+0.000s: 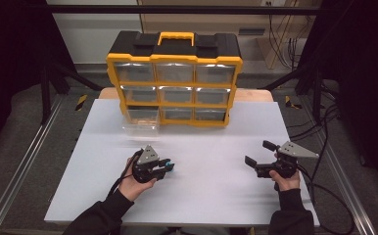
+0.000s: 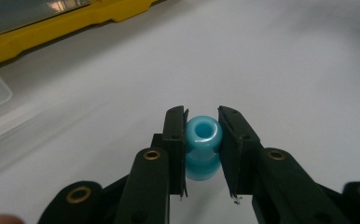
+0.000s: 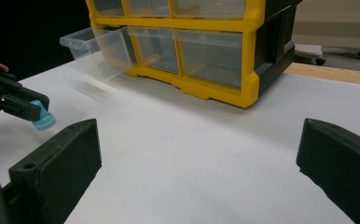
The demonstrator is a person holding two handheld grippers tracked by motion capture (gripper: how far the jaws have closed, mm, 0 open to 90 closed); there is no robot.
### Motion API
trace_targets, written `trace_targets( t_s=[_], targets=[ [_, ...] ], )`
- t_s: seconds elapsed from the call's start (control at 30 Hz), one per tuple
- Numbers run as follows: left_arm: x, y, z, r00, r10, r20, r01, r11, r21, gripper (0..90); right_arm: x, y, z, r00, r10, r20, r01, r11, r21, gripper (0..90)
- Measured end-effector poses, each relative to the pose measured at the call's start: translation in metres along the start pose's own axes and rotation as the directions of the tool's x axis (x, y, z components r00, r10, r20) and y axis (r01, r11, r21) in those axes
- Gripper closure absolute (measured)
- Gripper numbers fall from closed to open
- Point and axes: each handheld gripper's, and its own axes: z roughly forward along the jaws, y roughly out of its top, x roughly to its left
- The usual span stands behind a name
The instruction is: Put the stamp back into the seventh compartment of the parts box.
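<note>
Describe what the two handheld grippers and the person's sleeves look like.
Both the left gripper and the right gripper are black, each topped by a grey three-cornered plate. Flat black fingers have brass-ringed screw holes behind them. Black cables trail back. The sleeves are dark.

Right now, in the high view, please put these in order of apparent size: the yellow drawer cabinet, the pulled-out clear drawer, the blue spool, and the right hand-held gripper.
1. Yellow drawer cabinet, by far the largest.
2. Right hand-held gripper, though being nearer the camera may enlarge it.
3. Pulled-out clear drawer, looking close to the gripper, so this order is unsure.
4. Blue spool, smallest.
</note>
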Motion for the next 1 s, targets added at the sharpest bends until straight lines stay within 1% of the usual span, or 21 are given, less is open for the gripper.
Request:
trace_targets(
  t_s=[0.27, 1.0],
  targets=[
    [0.004, 0.002, -0.004, 0.9999, -0.014, 0.002, 0.014, 0.9999, -0.005, 72.4, 0.000, 0.000, 0.000, 1.0000, -0.001, 0.003, 0.001, 1.000, 0.002, 0.3],
    [0.012, 0.006, -0.015, 0.9993, -0.032, -0.019, 0.031, 0.9990, -0.032, 72.4, 0.000, 0.000, 0.000, 1.0000, 0.000, 0.002, 0.000, 1.000, 0.001, 0.3]
  ],
)
